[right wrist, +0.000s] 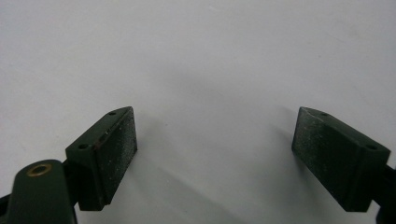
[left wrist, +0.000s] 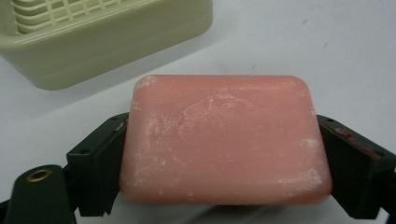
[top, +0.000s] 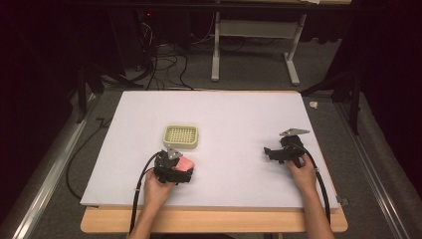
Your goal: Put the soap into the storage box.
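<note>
A pink bar of soap sits between the jaws of my left gripper, which is shut on it from both sides. In the high view the soap and the left gripper are low over the white board, just in front of a pale green slotted soap dish. The dish fills the upper left of the left gripper view. My right gripper rests at the board's right side, open, with nothing but white surface between its pads.
The white board lies on a wooden table. A white table frame and cables stand on the floor beyond. Metal rails run along both sides.
</note>
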Available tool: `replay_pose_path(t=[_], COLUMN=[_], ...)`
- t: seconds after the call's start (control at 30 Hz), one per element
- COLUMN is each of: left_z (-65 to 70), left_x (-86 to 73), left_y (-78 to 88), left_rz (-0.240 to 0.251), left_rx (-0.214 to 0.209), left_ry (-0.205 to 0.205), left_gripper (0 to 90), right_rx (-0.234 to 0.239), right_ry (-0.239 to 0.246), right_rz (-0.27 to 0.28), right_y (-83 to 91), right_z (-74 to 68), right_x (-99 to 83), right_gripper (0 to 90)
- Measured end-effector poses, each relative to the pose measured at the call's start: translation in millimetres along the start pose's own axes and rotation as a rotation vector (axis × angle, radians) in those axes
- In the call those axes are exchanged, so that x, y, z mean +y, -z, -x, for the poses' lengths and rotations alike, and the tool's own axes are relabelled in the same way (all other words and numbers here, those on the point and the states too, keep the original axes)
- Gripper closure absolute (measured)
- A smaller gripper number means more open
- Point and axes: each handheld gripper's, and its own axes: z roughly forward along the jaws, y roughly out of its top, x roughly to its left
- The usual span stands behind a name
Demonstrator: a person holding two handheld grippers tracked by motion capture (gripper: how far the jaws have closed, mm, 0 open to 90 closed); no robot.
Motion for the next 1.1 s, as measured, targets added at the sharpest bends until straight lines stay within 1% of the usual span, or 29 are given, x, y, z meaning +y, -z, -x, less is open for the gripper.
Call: replay_pose_path(t=[0.1, 0.27, 0.47, 0.57, 0.67, 0.8, 0.93, 1.03, 1.1], left_z=[0.1, 0.2, -1.2, -2.6, -4.6, -6.2, -6.6, -5.5, -4.8], left_x=[-0.1, 0.2, 1.2, 1.2, 0.9, 1.7, 4.5, 8.2, 10.2], left_y=[0.7, 2.5, 8.0, 10.1, 13.0, 17.7, 21.2, 24.3, 25.9], left_rz=[0.005, 0.009, 0.032, 0.035, 0.04, 0.06, 0.062, 0.066, 0.069], left_rx=[-0.002, -0.006, -0.015, -0.015, -0.015, -0.022, -0.019, -0.003, 0.002], left_ry=[0.005, 0.0, 0.016, 0.015, 0.024, 0.038, 0.033, 0.017, 0.015], left_gripper=[13.7, 13.9, 14.0, 13.9, 13.9, 14.0, 14.0, 13.9, 13.9], right_rx=[0.0, 0.0, 0.0, 0.0, 0.0, 0.0, 0.0, 0.0, 0.0], right_ry=[0.0, -0.001, 0.0, 0.0, 0.0, 0.0, 0.0, 0.0, 0.0], right_rz=[0.0, 0.0, 0.0, 0.0, 0.0, 0.0, 0.0, 0.0, 0.0], right_y=[0.0, 0.0, 0.0, 0.0, 0.0, 0.0, 0.0, 0.0, 0.0], right_z=[0.0, 0.0, 0.0, 0.0, 0.0, 0.0, 0.0, 0.0, 0.0], right_x=[0.0, 0.0, 0.0, 0.0, 0.0, 0.0, 0.0, 0.0, 0.0], right_gripper=[14.5, 14.6, 14.6, 14.5, 14.6, 14.6, 14.5, 14.5, 14.5])
